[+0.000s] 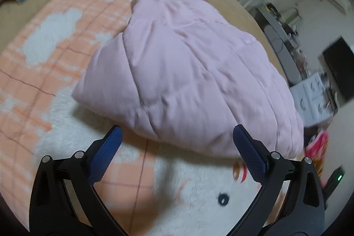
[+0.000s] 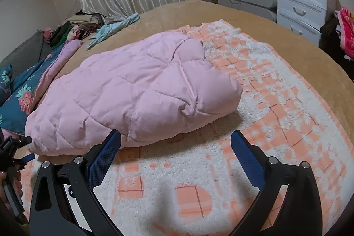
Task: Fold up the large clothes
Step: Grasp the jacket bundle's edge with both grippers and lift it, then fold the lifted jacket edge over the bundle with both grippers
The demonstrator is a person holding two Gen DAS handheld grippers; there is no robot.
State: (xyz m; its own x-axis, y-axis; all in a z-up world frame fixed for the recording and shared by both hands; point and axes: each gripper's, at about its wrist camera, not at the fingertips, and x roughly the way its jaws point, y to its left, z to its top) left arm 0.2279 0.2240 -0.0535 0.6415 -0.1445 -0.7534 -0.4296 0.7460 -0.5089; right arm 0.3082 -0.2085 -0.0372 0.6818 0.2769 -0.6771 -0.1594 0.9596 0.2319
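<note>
The pink quilted jacket (image 2: 132, 90) is seen lying in a puffy, already doubled-over bundle on the orange-and-white fleece blanket (image 2: 276, 103), which is spread over the tan bed cover (image 2: 243, 12); the bundle's long axis is judged to run from the near-left corner, close to the floral pillow (image 2: 20, 98), away toward the far right, where a rounded end sits highest; from the right gripper (image 2: 176, 145) the jacket lies straight ahead and slightly left, its near edge just beyond the left fingertip and apparently not touched; in the left wrist view the bundle (image 1: 188, 72) fills the field ahead of the left gripper (image 1: 177, 138), its lower hem falling just past the line between the two fingertips, so both grippers are judged about equally near, each facing a different side of the same near edge; the left wrist view is motion-blurred, so fine contact cannot be settled there; the jaws of both grippers are spread wide, with bare blanket showing between the blue pads (image 2: 104, 156), and nothing is held by either; the left gripper is also glimpsed at the left margin of the right wrist view (image 2: 22, 149), low beside the jacket's near-left corner; the coming move is judged to depend on getting a finger under that thick near edge, since the padding is bulky and may slip from a shallow pinch.
</note>
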